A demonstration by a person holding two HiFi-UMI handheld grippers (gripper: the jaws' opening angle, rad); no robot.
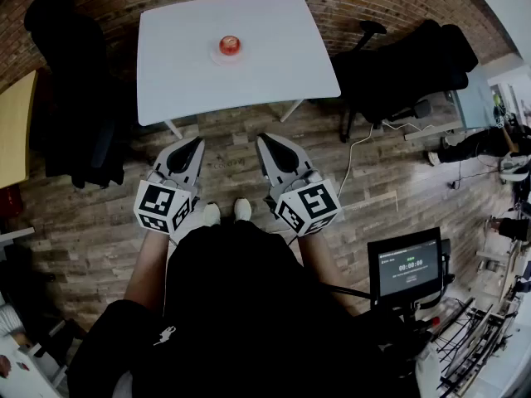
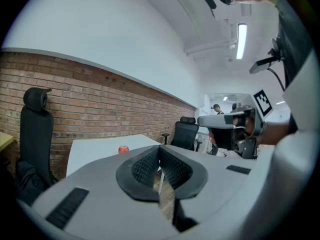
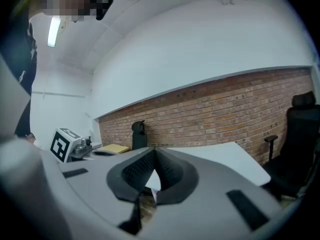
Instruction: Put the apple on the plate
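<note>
Your left tool (image 1: 192, 146) and right tool (image 1: 265, 143) are both shut tight and hold nothing; the apple (image 1: 230, 45) seems to sit on the plate (image 1: 214, 55) already, on the white worktop (image 1: 278, 65), well ahead, midway between both tools; neither is nearer.

Holding left gripper (image 1: 187, 151) and right gripper (image 1: 269, 146) side by side mid-frame, jaws together, empty.

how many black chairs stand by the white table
2, in the head view: the left chair by the table, the right chair opposite. More may be hidden.
</note>
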